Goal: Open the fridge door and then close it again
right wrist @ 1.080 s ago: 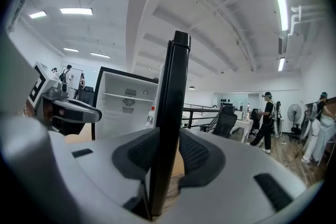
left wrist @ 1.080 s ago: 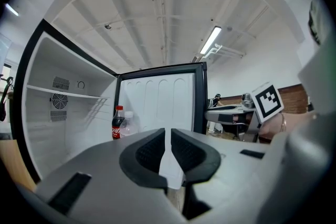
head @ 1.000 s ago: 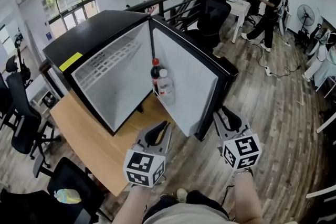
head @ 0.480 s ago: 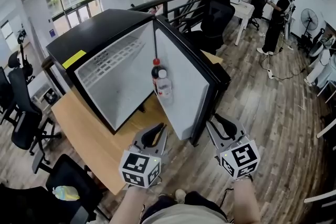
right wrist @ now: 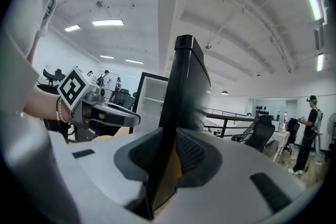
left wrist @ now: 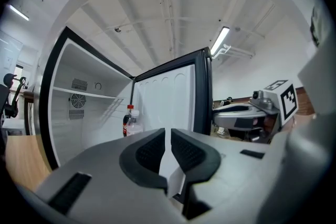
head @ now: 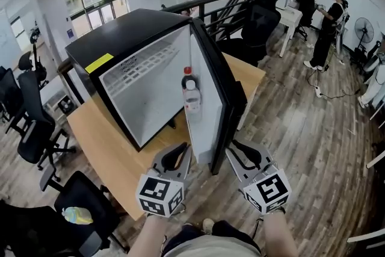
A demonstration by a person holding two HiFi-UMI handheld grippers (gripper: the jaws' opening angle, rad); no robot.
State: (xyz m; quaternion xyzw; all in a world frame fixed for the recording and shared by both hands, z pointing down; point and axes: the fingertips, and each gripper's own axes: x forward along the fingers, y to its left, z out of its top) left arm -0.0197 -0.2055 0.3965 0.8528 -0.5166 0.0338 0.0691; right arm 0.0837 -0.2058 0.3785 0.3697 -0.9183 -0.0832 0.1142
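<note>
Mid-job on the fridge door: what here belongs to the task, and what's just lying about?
Job: fridge; fridge door; right gripper, whose jaws have just closed further on the door's edge.
Lying about: two bottles in the door shelf; wooden table; office chairs.

A black fridge [head: 129,33] stands on the wooden table [head: 107,152].

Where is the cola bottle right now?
Head view, centre: the cola bottle stands on the inner side of the open fridge door, near the hinge, right beside a clear bottle.
</note>
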